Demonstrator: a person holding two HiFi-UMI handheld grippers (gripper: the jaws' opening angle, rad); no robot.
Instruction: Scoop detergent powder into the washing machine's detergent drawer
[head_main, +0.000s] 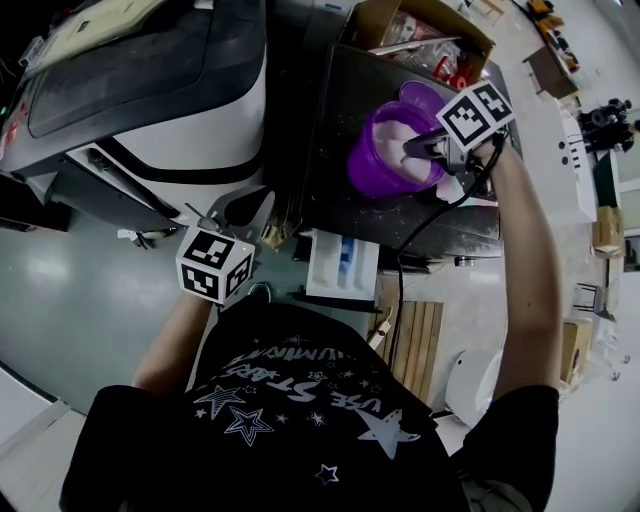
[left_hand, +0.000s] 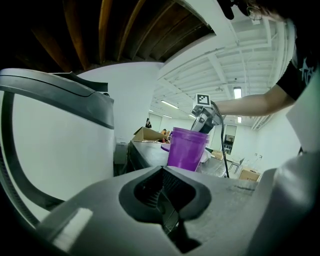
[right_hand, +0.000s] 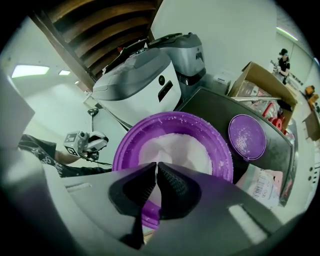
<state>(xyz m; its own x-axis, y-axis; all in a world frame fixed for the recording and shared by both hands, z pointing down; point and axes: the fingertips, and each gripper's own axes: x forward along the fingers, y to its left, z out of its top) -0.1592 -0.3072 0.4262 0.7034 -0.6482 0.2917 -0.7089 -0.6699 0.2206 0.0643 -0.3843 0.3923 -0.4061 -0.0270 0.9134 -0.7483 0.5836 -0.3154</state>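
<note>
The right gripper (right_hand: 156, 166), jaws pinched together, hung over the powder (right_hand: 175, 147) in the purple tub (right_hand: 220, 150). The left gripper (left_hand: 162, 195) was closed and empty. A hard dig could tip the unsteadied tub.

On my black shirt (head_main: 300, 395) I read white print, seemingly "USE STARS", other line unclear, packet label (right_hand: 263, 186) too small.

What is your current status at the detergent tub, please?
Left hand-held gripper shut, empty, away from tub. Right hand-held gripper shut above round purple plastic tub of white powder. Purple lid off beside it; nothing blocking.
</note>
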